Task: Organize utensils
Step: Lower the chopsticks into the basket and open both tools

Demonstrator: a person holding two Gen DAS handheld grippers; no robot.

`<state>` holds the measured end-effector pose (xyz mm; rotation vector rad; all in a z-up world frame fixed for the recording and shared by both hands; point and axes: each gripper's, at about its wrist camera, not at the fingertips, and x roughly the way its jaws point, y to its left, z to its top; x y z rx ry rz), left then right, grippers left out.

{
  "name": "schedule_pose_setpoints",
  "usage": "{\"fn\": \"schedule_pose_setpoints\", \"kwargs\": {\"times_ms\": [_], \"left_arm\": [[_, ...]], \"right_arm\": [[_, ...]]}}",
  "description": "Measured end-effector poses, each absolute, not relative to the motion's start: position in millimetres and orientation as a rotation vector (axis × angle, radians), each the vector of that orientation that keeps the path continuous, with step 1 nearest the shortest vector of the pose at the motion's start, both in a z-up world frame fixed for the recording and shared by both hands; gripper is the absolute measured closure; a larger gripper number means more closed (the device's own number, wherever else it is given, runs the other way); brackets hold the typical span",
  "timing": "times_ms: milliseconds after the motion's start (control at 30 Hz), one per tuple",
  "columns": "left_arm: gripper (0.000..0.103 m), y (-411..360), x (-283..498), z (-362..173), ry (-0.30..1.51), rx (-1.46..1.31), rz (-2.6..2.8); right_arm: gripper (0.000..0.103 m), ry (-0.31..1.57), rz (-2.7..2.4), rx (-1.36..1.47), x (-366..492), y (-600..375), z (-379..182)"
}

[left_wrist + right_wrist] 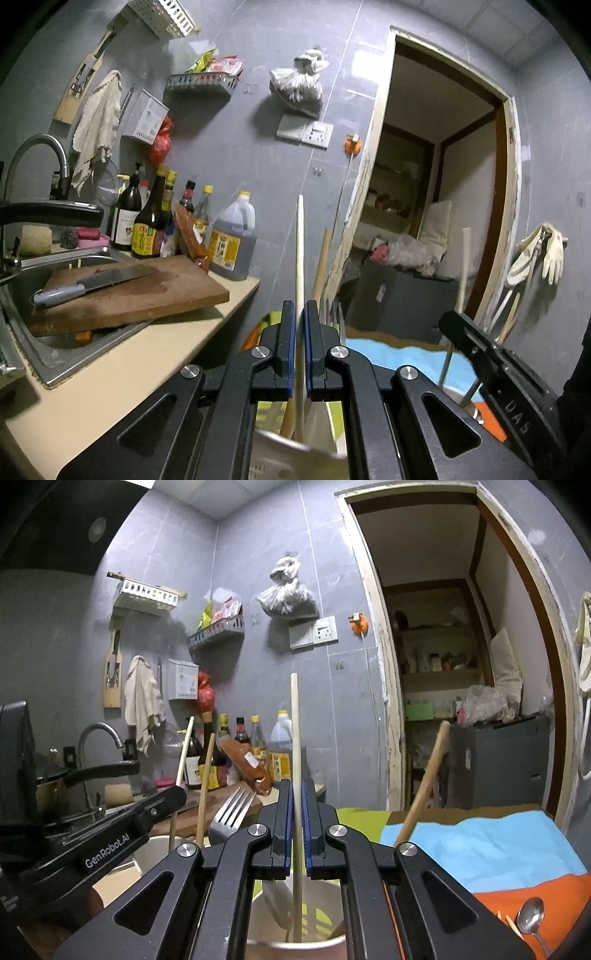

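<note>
My left gripper [299, 314] is shut on a pale wooden chopstick [300, 251] that stands upright, its lower end in a white holder cup [295, 448] below. My right gripper [295, 794] is shut on another pale chopstick [294, 731], upright, its lower end inside a white utensil cup [295, 941]. A second holder [159, 849] at left carries a fork [229, 814] and two chopsticks [204, 786]. A wooden handle [424, 786] leans at right. A spoon [530, 919] lies on the orange cloth. The left gripper body [129, 830] shows in the right wrist view.
A cleaver [92, 282] lies on a wooden cutting board [147, 295] over the sink [44, 354]. Sauce bottles [147, 218] and an oil jug [232, 243] stand against the wall. A blue and orange cloth [498, 842] covers the surface at right. A doorway [443, 184] opens behind.
</note>
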<state>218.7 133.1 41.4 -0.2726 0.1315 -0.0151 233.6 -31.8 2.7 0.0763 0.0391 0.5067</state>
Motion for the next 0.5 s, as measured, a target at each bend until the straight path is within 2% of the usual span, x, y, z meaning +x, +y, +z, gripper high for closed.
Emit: {"fn": "schedule_pose_setpoints", "kwargs": {"times_ms": [500], "left_arm": [[0.099,132.3,206.9,40.4,0.228,-0.257,-0.092]], "right_arm": [[0.095,0.054,0.532,0.036,215.5,-39.4,10.9]]}}
